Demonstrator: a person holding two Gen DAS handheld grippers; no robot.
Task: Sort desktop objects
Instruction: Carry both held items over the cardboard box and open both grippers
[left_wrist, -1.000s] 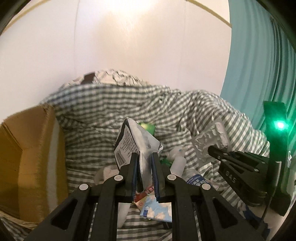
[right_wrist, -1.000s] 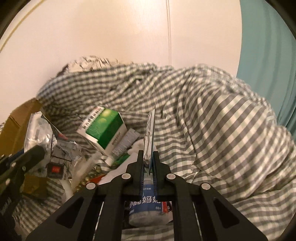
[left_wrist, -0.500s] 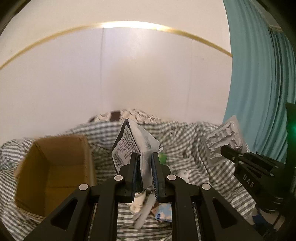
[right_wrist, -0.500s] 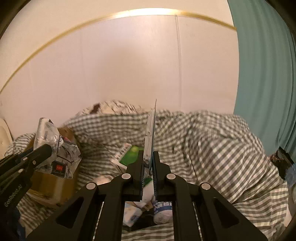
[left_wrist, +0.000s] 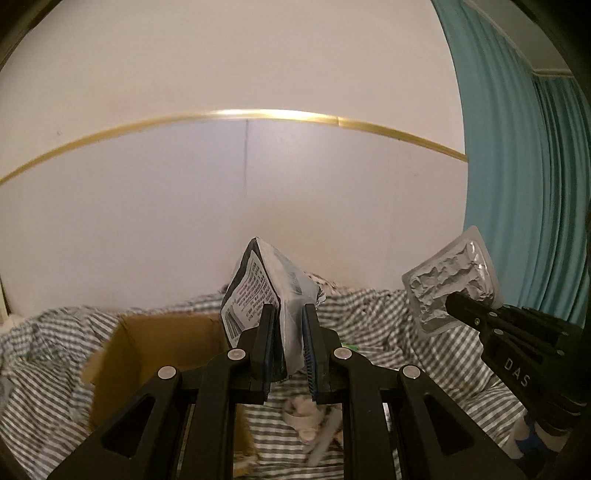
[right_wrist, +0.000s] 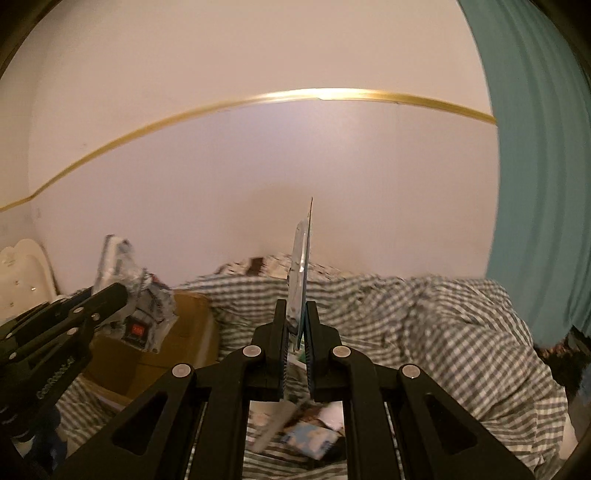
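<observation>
In the left wrist view, the left gripper (left_wrist: 284, 332) is clamped on a crumpled plastic packet (left_wrist: 266, 291) with a printed label, held up in the air. The cardboard box (left_wrist: 162, 354) serves as the landmark: it sits open on the checked cloth (left_wrist: 48, 354), and the packet hangs above and just to the right of its far right corner. Further right of the box, the right gripper (left_wrist: 452, 301) grips a flat blister pack (left_wrist: 450, 280) by its lower edge. On the cloth to the right of the box lie a few loose items, too blurred to name.

In the right wrist view, the right gripper (right_wrist: 295, 328) pinches the blister pack (right_wrist: 301, 266), seen edge-on and standing upright between its pads. The cardboard box (right_wrist: 184, 332) is to the lower left, and the left gripper (right_wrist: 122, 291) with its packet (right_wrist: 147, 306) hovers over the box's near side. Small packets remain on the cloth (right_wrist: 424, 325) to the right of the box.

The step in hand looks like carrying two picked items toward the box. The next move probably calls for bringing each item over the box opening and parting the fingers only once it is clear of the rim, one hand at a time so they do not collide.
</observation>
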